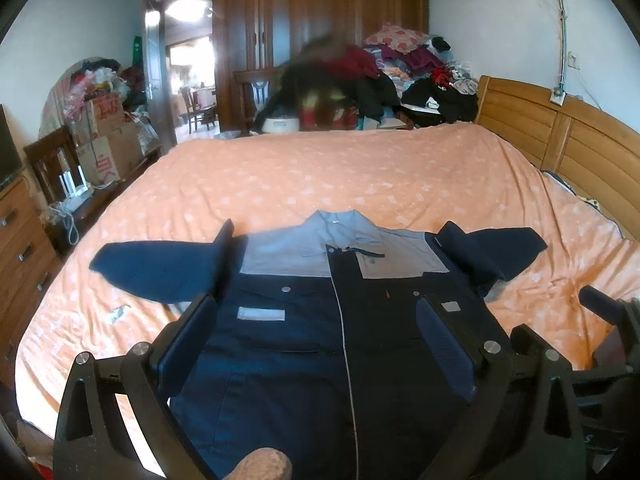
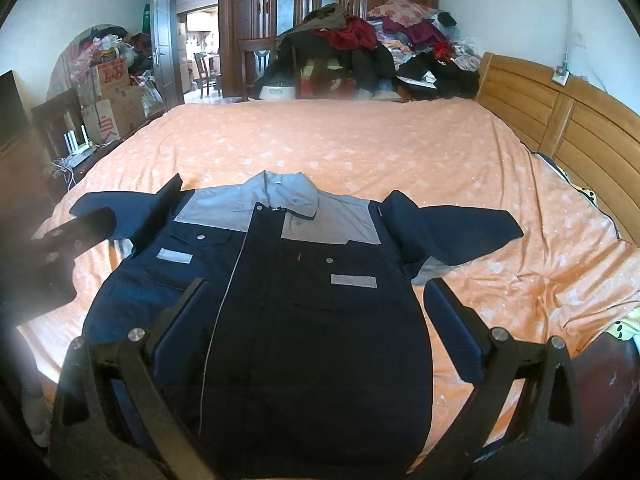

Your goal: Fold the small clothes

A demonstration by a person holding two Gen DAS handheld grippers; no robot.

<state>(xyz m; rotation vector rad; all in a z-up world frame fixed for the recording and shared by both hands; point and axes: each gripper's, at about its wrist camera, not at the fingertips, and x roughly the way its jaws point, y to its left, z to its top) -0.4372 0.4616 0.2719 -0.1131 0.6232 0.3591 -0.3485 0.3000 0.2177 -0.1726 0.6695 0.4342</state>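
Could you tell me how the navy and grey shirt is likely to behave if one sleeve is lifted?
The shirt lies flat on the orange bedsheet, so it would likely drape limply. It looks light, and lifting one sleeve may drag the body. The collar seems slightly stiffer.

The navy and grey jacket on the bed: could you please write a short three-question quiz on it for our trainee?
1. True or false: the jacket lies front up on the orange bedspread, both sleeves spread outward.
2. Multiple choice: what colour is the jacket's collar? A) red B) light grey C) white
3. Short answer: how do the left gripper and the right gripper stand with respect to the jacket?

Key
1. True.
2. B.
3. Both are open, fingers wide apart over the jacket's lower body, gripping no cloth.
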